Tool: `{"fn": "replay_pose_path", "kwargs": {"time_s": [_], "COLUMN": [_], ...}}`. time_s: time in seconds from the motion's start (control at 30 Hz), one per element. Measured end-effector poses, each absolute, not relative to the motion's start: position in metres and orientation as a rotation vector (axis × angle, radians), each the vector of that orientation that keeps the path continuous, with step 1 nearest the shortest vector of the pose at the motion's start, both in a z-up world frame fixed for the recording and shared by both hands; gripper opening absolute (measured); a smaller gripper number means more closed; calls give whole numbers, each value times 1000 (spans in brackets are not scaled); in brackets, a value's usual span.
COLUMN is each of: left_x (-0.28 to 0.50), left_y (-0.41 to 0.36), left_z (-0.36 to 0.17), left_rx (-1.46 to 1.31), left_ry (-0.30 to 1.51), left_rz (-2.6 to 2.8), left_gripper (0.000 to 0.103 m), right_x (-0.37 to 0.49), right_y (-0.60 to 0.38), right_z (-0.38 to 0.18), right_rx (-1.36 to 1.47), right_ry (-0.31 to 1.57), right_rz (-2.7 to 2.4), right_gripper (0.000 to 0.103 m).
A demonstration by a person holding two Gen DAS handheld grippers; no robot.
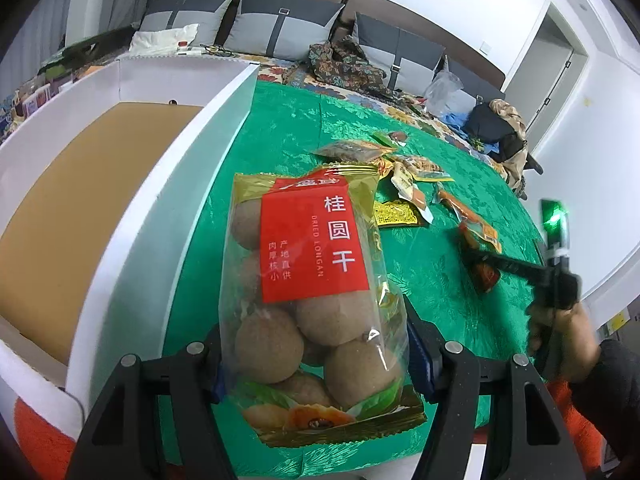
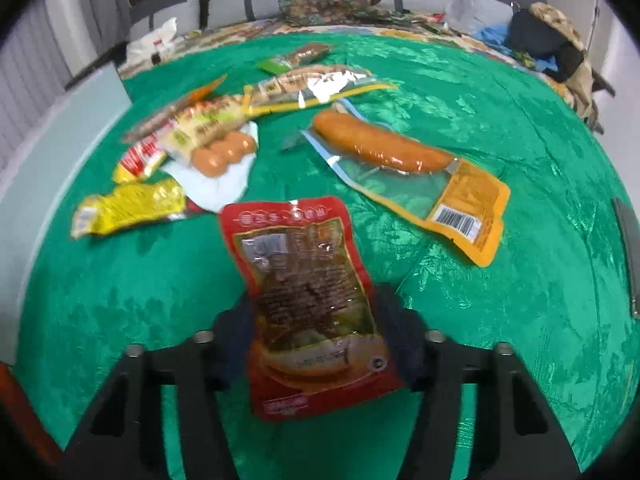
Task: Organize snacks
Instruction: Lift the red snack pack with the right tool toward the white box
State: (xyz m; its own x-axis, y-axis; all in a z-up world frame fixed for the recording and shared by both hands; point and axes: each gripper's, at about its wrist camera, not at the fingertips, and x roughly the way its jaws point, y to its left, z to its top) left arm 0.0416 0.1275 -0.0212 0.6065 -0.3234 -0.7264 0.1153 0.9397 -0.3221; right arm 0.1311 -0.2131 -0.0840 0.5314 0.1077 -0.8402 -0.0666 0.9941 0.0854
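A clear bag of dried longan (image 1: 312, 248) with a red label stands upright between my left gripper's fingers; the left gripper (image 1: 312, 344) is shut on its lower half, just right of an open white box (image 1: 192, 184) with a brown cardboard floor. My right gripper (image 2: 316, 320) is shut on a red snack pouch (image 2: 304, 272), pads pressed to both side edges, low over the green cloth (image 2: 500, 300). From the left wrist view, the right gripper (image 1: 492, 268) shows far right with that red pouch (image 1: 486, 278) in its tips.
Loose snacks lie on the cloth: a large sausage in an orange-ended pack (image 2: 400, 160), a yellow packet (image 2: 128, 208), small sausages (image 2: 224, 156) and several mixed packets (image 2: 208, 120). A person's hand (image 1: 560, 320) holds the right gripper. Pillows and clothes line the back.
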Motion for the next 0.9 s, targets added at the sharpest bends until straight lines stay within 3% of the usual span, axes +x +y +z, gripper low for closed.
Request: {"fn": "replay_pose_path", "kwargs": {"time_s": [0.03, 0.1, 0.47, 0.53, 0.57, 0.6, 0.67, 0.77, 0.8, 0.9], "left_x": [42, 43, 44, 44, 44, 44, 43, 43, 43, 44], "left_y": [126, 125, 130, 130, 129, 129, 129, 131, 131, 131], "left_z": [-21, -20, -24, -26, -26, -26, -26, -26, -26, -27], "left_rx": [-253, -250, -262, -265, -265, -265, -268, -274, -276, -276], "left_ry": [884, 879, 879, 881, 882, 882, 883, 884, 884, 890], "left_rz": [-259, -262, -260, -260, -260, -261, -262, -260, -259, -260], "left_gripper": [66, 66, 66, 66, 66, 66, 66, 66, 66, 66], "right_x": [131, 132, 133, 138, 138, 139, 136, 132, 129, 132], "right_y": [-217, -228, -284, -273, -263, -244, -212, -180, -179, -198], "right_z": [-78, -66, -67, -66, -63, -61, -68, -94, -95, -102], "right_rx": [77, 155, 663, 579, 485, 292, 1, -304, -313, -167], "right_ry": [995, 971, 941, 968, 985, 1003, 1000, 988, 915, 905], "right_rz": [118, 130, 237, 279, 287, 263, 218, 135, 117, 103], "right_gripper": [18, 9, 3, 11, 25, 48, 67, 67, 75, 78]}}
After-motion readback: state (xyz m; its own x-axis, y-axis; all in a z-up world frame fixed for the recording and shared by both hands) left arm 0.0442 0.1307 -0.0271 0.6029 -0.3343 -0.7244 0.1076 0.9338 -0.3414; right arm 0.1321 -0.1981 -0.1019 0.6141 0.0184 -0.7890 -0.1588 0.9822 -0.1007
